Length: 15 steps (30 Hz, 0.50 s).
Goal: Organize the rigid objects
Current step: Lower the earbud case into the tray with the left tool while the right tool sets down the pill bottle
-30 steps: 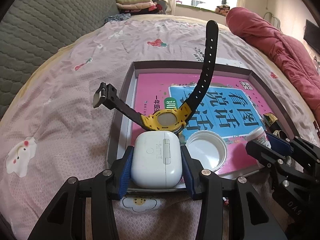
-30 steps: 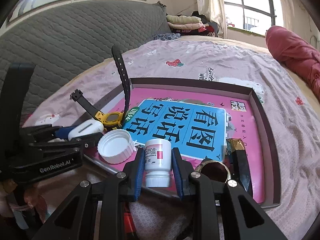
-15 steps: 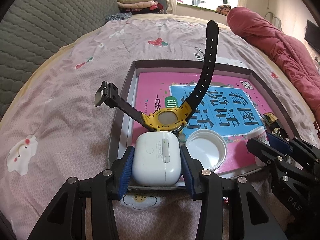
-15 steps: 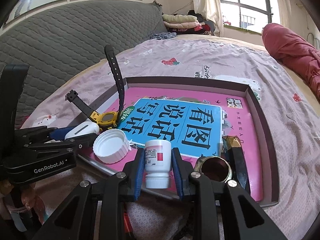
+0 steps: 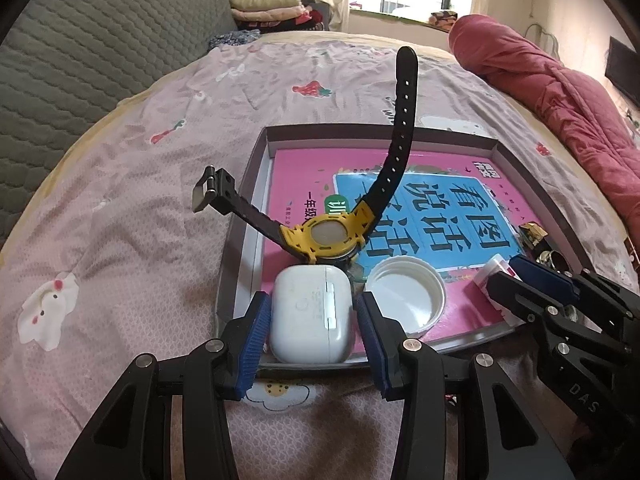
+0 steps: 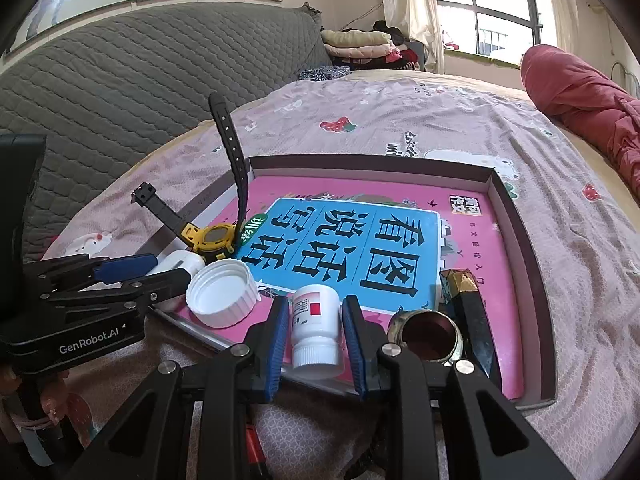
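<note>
A white earbud case (image 5: 310, 312) sits in the near left corner of a grey tray (image 5: 248, 240), and my left gripper (image 5: 310, 322) is shut on its sides. Over at the tray's near edge, a small white pill bottle (image 6: 316, 320) with a red label lies cap toward me, my right gripper (image 6: 316, 334) shut on it. Each gripper also shows in the other's view: the right gripper (image 5: 520, 276) at the right, the left gripper (image 6: 132, 276) at the left. A yellow watch (image 5: 328, 236) with black straps stands just behind the case.
A pink and blue book (image 5: 440, 208) lines the tray. On it lie a white lid (image 5: 404, 300), a brass ring-shaped cup (image 6: 426, 334) and a dark gold-tipped stick (image 6: 468, 304). The tray rests on a pink bedsheet; a red quilt (image 5: 560, 92) lies at the right.
</note>
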Each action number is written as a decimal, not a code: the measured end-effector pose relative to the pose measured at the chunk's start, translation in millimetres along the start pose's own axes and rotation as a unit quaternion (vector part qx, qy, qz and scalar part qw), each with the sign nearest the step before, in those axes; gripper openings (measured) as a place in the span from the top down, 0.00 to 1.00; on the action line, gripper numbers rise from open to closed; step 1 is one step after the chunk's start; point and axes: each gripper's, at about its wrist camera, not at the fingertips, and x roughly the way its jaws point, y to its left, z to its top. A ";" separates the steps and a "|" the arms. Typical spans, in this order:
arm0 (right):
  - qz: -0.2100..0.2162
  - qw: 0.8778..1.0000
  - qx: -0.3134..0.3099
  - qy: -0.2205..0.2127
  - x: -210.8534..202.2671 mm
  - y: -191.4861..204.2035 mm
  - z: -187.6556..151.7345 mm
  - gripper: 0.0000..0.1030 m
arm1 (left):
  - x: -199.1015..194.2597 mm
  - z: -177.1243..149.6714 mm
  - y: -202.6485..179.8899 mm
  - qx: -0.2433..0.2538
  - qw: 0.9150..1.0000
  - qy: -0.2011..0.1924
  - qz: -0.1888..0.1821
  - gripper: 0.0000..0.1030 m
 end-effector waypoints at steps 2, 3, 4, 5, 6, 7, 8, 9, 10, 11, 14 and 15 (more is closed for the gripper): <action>0.000 1.000 -0.001 -0.001 -0.3 0.3 -0.3 0.73 | -0.8 0.2 -0.1 0.000 1.000 0.000 0.000 0.55; -0.001 1.000 -0.002 -0.001 -0.8 0.5 -0.4 0.73 | -1.0 0.1 -0.2 0.000 1.000 0.001 0.001 0.55; -0.002 1.000 -0.002 -0.001 -1.0 0.8 -0.4 0.73 | -1.3 0.3 -0.4 -0.001 1.000 0.000 0.001 0.55; -0.001 1.000 -0.003 -0.002 -1.5 1.0 -0.7 0.73 | -1.6 0.5 -0.4 -0.001 1.000 0.000 0.001 0.55; -0.002 1.000 -0.003 -0.002 -1.7 1.6 -0.4 0.73 | -2.2 0.5 -0.7 -0.001 1.000 0.000 0.001 0.55; -0.003 1.000 -0.004 -0.002 -2.4 2.6 0.1 0.73 | -3.3 0.3 -0.9 -0.001 1.000 -0.001 0.002 0.55; -0.003 1.000 -0.005 -0.004 -3.5 2.9 0.3 0.72 | -4.3 0.1 -1.2 -0.001 1.000 -0.002 0.002 0.55; -0.003 1.000 -0.005 -0.005 -3.2 3.6 1.4 0.71 | -5.2 -0.6 -1.2 0.000 1.000 -0.002 0.001 0.55; -0.003 1.000 -0.006 -0.007 -4.4 3.8 1.4 0.70 | -6.3 -0.6 -1.2 0.000 1.000 -0.003 0.001 0.55; -0.004 1.000 -0.006 -0.008 -5.0 3.9 1.8 0.70 | -8.1 -1.1 -1.7 0.000 1.000 -0.005 0.001 0.55; -0.005 1.000 -0.006 -0.013 -9.0 3.9 2.1 0.69 | -13.7 -0.6 -2.8 -0.002 1.000 -0.010 0.000 0.55; -0.005 1.000 -0.005 -0.014 -10.1 3.6 2.5 0.68 | -15.5 0.0 -2.9 -0.002 1.000 -0.012 -0.001 0.55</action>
